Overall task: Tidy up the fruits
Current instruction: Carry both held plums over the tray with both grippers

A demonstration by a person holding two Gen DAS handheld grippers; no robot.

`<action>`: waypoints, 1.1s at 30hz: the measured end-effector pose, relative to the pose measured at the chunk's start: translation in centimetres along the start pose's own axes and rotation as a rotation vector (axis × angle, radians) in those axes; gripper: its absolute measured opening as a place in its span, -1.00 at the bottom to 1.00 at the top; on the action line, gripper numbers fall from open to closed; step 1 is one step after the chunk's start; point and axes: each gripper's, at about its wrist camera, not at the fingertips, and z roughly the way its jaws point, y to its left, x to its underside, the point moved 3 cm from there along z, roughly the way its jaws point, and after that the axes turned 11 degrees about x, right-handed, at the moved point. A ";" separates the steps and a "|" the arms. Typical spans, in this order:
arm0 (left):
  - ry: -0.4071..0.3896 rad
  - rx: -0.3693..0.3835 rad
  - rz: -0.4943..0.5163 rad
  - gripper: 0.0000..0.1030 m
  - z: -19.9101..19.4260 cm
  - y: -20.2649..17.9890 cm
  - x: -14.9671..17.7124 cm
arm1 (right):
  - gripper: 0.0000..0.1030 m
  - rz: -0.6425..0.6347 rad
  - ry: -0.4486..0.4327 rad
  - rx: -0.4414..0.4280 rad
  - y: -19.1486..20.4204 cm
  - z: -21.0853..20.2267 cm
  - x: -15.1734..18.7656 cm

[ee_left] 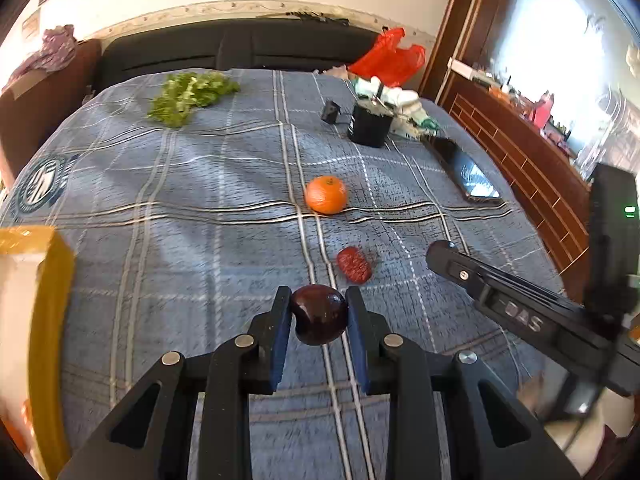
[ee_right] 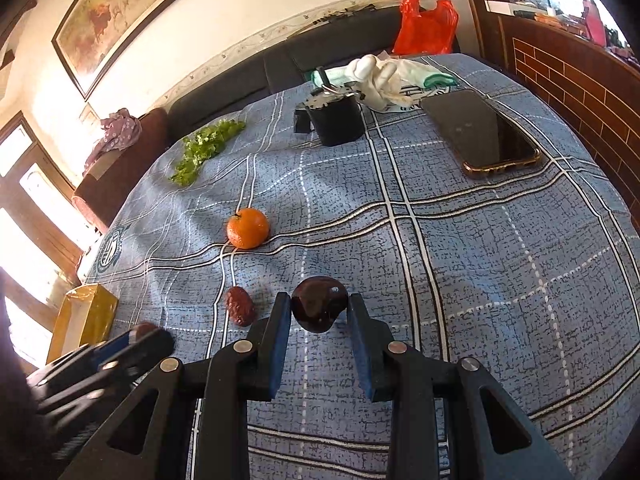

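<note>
My left gripper (ee_left: 318, 293) is shut on a dark, glossy, plum-like fruit (ee_left: 319, 316), held just above the blue plaid cloth (ee_left: 200, 200). A wrinkled red date (ee_left: 354, 265) lies just beyond it, and an orange (ee_left: 326, 195) lies farther back. In the right wrist view my right gripper (ee_right: 319, 298) is shut on a second dark glossy fruit (ee_right: 318, 306), with the date (ee_right: 240, 306) to its left and the orange (ee_right: 247, 228) behind. The left gripper (ee_right: 148, 334) shows blurred at lower left, a reddish-brown fruit at its tip. The right gripper (ee_left: 440, 254) reaches in from the right.
A yellow box (ee_left: 44, 320) stands at the cloth's left edge. At the back lie leafy greens (ee_left: 188, 96), a black cup (ee_left: 370, 126), white gloves (ee_right: 384, 80) and a red plastic bag (ee_left: 388, 56). A phone (ee_left: 464, 172) lies on the right by a brick-pattern ledge.
</note>
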 end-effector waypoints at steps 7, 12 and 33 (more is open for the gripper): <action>-0.068 -0.025 -0.077 -0.50 -5.7 2.3 1.9 | -0.39 -0.070 -0.082 -0.026 1.9 -1.6 0.3; -0.120 -0.066 -0.128 -0.49 -10.0 4.9 3.4 | -0.40 -0.147 -0.127 -0.012 4.0 -2.5 1.0; -0.305 -0.201 -0.462 -0.49 -25.2 20.4 12.8 | -0.38 -0.408 -0.055 -0.204 20.8 -7.2 7.6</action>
